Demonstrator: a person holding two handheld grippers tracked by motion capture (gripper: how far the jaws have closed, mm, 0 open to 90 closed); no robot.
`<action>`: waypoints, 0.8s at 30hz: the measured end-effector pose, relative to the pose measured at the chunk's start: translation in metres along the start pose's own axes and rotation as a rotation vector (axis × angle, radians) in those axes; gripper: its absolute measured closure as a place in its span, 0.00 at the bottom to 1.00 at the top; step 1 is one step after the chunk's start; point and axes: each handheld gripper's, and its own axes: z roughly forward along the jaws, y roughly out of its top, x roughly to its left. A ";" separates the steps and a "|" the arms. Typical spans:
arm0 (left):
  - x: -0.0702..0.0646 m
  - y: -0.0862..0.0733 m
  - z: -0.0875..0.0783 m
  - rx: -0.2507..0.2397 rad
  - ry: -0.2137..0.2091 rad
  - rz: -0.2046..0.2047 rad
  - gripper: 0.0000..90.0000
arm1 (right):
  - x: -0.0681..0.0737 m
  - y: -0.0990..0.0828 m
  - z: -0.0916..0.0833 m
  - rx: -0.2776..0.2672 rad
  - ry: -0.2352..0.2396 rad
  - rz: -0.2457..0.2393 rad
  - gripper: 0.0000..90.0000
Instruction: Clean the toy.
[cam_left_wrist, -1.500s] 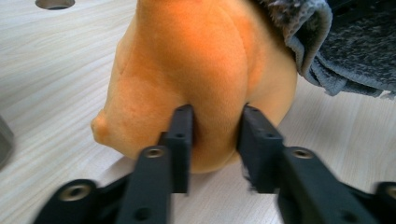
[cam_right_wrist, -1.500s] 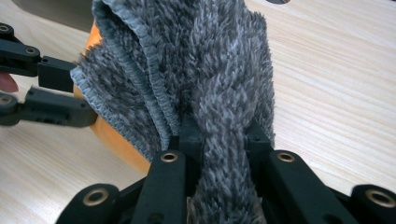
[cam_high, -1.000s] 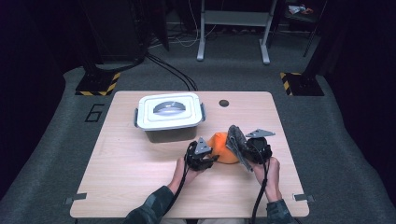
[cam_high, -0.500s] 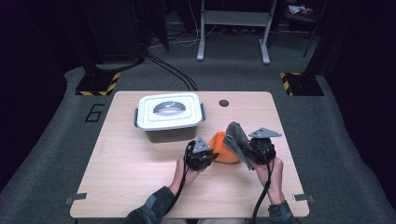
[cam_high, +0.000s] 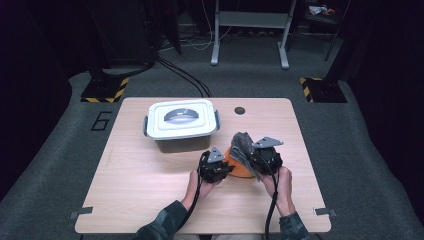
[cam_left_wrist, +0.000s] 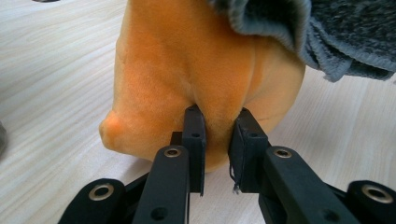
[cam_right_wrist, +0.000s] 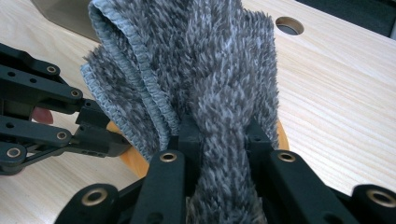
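Left gripper (cam_left_wrist: 215, 126), low centre of its own view: jaws just closed in, now pinching a fold of the orange plush piece (cam_left_wrist: 196, 70), fabric bunched and dimpled between the pads. In the high view, same left gripper (cam_high: 216, 167) just below centre, with the orange plush piece (cam_high: 239, 169) peeking out at its right, resting on the wooden table (cam_high: 140, 190).

Right gripper (cam_right_wrist: 219, 135), low centre of its view: jaws pressed together on a twisted waist of the grey fleecy cloth (cam_right_wrist: 205, 60), pile squeezed narrow at the pads and fanning wide above. From above, right gripper (cam_high: 264, 159) right of centre, grey fleecy cloth (cam_high: 242, 144) held over the orange piece, draped against its top edge.

Handling, as a judgement: both soft and light, no stiffness to push against; likely to stretch, sag and slip through a shallow pinch. Best taken deep, by a gathered fold or a stitched hem rather than a loose nap. Orange piece smooth-napped, so apt to slide out; grey pile grippier but bulky. No breakage risk; snagging on the jaw edges possible.

Further out, upper left of centre in the high view: white lidded box (cam_high: 181, 122), closed, apart from both grippers.
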 end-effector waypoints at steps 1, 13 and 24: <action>0.000 0.000 0.001 -0.005 -0.005 -0.008 0.86 | -0.001 -0.001 0.000 -0.005 -0.001 0.000 0.83; 0.003 -0.001 0.002 -0.002 -0.017 -0.023 0.86 | -0.019 -0.015 0.001 0.001 -0.017 0.046 0.83; 0.004 -0.001 0.003 -0.010 -0.024 -0.040 0.86 | -0.048 -0.042 0.012 0.053 -0.046 0.161 0.83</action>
